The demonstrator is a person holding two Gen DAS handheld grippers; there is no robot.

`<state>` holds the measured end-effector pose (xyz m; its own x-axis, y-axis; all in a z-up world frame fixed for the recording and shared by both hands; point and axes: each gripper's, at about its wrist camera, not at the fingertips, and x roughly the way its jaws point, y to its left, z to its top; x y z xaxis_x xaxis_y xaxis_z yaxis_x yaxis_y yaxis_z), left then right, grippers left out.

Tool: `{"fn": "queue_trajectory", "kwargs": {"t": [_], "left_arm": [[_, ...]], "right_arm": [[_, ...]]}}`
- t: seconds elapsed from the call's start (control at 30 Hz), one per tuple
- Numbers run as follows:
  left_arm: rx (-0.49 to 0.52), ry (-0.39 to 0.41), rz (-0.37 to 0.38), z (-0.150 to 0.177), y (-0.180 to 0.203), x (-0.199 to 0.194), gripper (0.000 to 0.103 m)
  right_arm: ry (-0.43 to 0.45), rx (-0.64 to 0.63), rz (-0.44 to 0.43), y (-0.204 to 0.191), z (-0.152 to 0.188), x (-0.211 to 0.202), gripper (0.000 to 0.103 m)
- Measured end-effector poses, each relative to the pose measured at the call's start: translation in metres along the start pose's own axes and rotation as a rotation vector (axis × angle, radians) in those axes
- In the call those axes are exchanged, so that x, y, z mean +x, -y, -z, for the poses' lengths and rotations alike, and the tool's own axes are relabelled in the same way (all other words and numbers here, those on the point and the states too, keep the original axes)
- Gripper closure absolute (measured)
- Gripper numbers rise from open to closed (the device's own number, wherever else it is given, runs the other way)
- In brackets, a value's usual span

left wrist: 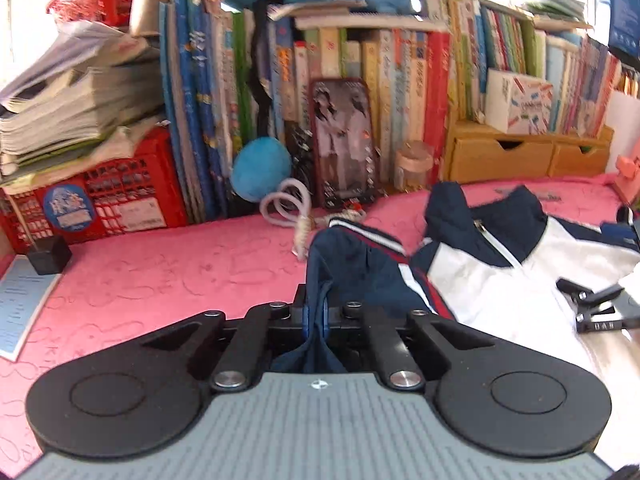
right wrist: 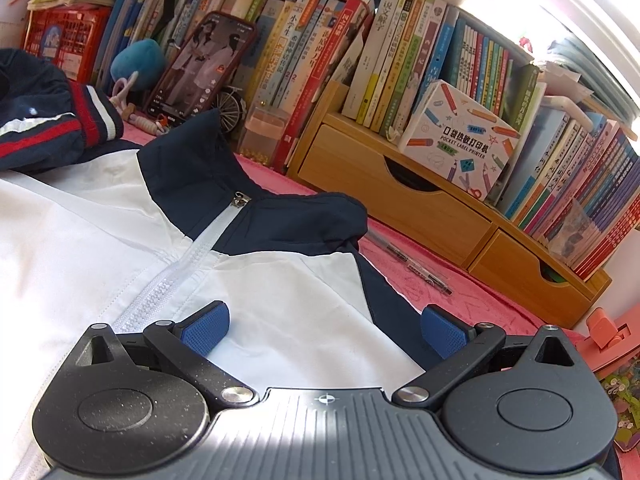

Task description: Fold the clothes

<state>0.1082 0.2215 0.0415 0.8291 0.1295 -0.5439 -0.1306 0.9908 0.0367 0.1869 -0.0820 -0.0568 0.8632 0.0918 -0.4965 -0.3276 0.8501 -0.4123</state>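
Note:
A white and navy zip jacket (left wrist: pixel 500 280) lies face up on the pink cover, collar toward the books. My left gripper (left wrist: pixel 316 304) is shut on the jacket's navy sleeve (left wrist: pixel 352 264), whose red-and-white striped cuff is lifted and bunched left of the body. In the right wrist view the same jacket (right wrist: pixel 120 240) fills the left half, its white zipper running up to the navy collar (right wrist: pixel 280 216). My right gripper (right wrist: pixel 324 328) stands open just over the white chest panel, blue pads (right wrist: pixel 206 328) wide apart with nothing pinched. Its black fingers (left wrist: pixel 592 304) show at the left view's right edge.
Books line the back, with a red crate (left wrist: pixel 100 196) under stacked papers at left and a wooden drawer unit (right wrist: pixel 400 208) at right. A phone (left wrist: pixel 344 140), a white cord (left wrist: pixel 288 204), a black cube (left wrist: pixel 48 254), a pen (right wrist: pixel 420 268) and a pink stand (right wrist: pixel 612 336) sit around the jacket.

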Motion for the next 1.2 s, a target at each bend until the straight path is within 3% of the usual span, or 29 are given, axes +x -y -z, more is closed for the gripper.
{"fn": "queue_trajectory", "kwargs": {"t": [0.1, 0.2, 0.27, 0.33, 0.43, 0.5, 0.6, 0.7, 0.77, 0.87, 0.9, 0.97, 1.07, 1.13, 1.17, 1.2], "left_arm": [[-0.137, 0.168, -0.165, -0.018, -0.046, -0.033, 0.097], [-0.278, 0.253, -0.332, -0.020, -0.101, -0.055, 0.096], [-0.306, 0.222, -0.441, -0.011, -0.127, -0.052, 0.094], [-0.347, 0.129, -0.533, 0.004, -0.149, -0.038, 0.093], [-0.483, -0.034, -0.551, 0.031, -0.181, -0.010, 0.092], [-0.556, -0.116, -0.514, 0.050, -0.194, 0.004, 0.091], [-0.516, -0.170, -0.507, 0.066, -0.189, 0.013, 0.082], [-0.422, -0.176, -0.554, 0.066, -0.183, 0.015, 0.072], [-0.424, -0.171, -0.592, 0.066, -0.186, 0.010, 0.063], [-0.484, -0.118, -0.640, 0.066, -0.196, 0.004, 0.036], [-0.494, -0.109, -0.650, 0.067, -0.199, 0.003, 0.019], [-0.520, -0.142, -0.614, 0.069, -0.207, 0.011, 0.009], [-0.580, -0.191, -0.528, 0.076, -0.215, 0.026, 0.013], [-0.555, -0.157, -0.569, 0.073, -0.208, 0.029, 0.067], [-0.553, -0.141, -0.591, 0.070, -0.206, 0.028, 0.078], [-0.555, -0.107, -0.601, 0.066, -0.204, 0.024, 0.095]], "right_arm": [[0.001, -0.003, 0.003, -0.001, 0.000, 0.000, 0.000], [0.001, -0.004, 0.004, -0.001, 0.000, 0.000, 0.000], [0.002, -0.004, 0.004, 0.000, 0.001, 0.000, 0.000], [0.003, -0.007, 0.007, -0.001, 0.001, 0.000, 0.000], [0.005, -0.014, 0.013, -0.002, 0.001, -0.001, 0.000], [0.006, -0.018, 0.018, -0.003, 0.001, -0.001, 0.000], [0.009, -0.026, 0.025, -0.005, 0.001, -0.001, 0.000], [0.010, -0.031, 0.029, -0.006, 0.000, -0.001, 0.000], [0.010, -0.032, 0.031, -0.006, 0.001, -0.001, 0.000], [0.012, -0.036, 0.035, -0.006, 0.001, -0.001, 0.000], [0.013, -0.038, 0.037, -0.007, 0.001, -0.001, 0.000], [0.014, -0.042, 0.040, -0.007, 0.001, -0.001, 0.000], [0.015, -0.044, 0.043, -0.008, 0.001, -0.001, 0.000], [0.016, -0.047, 0.045, -0.008, 0.001, -0.001, 0.000], [0.016, -0.049, 0.047, -0.008, 0.001, -0.002, 0.000], [0.017, -0.050, 0.048, -0.009, 0.001, -0.002, 0.000]]}}
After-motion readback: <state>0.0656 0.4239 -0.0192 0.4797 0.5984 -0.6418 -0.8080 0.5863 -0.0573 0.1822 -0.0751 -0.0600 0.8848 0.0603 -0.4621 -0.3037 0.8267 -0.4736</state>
